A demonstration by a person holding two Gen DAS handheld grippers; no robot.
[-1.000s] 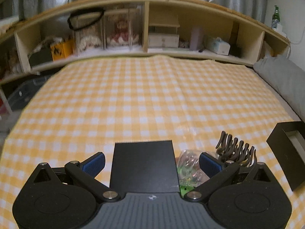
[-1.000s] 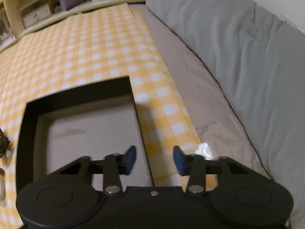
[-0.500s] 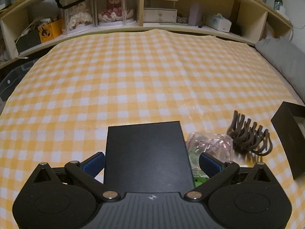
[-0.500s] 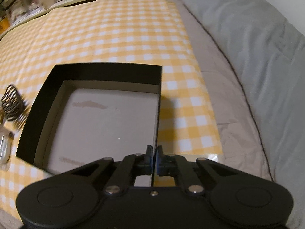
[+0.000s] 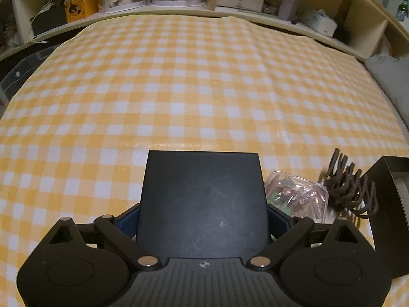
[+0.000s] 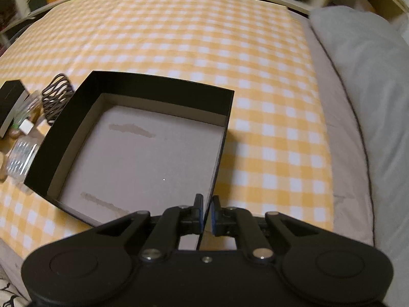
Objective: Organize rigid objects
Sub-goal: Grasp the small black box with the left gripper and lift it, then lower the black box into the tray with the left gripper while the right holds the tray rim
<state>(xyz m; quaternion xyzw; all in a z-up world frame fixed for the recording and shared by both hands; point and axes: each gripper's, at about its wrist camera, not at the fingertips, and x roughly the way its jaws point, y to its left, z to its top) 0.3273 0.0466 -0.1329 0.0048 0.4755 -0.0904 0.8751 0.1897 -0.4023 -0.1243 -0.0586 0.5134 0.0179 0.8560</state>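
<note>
My left gripper [image 5: 203, 217] is shut on a flat black box [image 5: 203, 199], its blue pads pressed against both sides. To the box's right lie a clear plastic case [image 5: 297, 195] of small items and a brown hair claw [image 5: 350, 186]. My right gripper [image 6: 207, 212] is shut on the near right wall of an open black tray box [image 6: 143, 153] with a pale inner floor, lifted and tilted above the yellow checked cloth. In the right wrist view the hair claw [image 6: 57, 94], the black box [image 6: 10, 102] and a clear case [image 6: 21, 158] lie left of the tray.
A curved wooden shelf [image 5: 230, 2] with dolls, small drawers and boxes runs along the far edge. A grey pillow [image 6: 370, 89] lies to the right of the cloth. The tray's dark corner [image 5: 391, 204] shows at the right of the left wrist view.
My left gripper closed on the black box. My right gripper closed on the tray wall and lifted it, swinging it leftward toward the hair claw.
</note>
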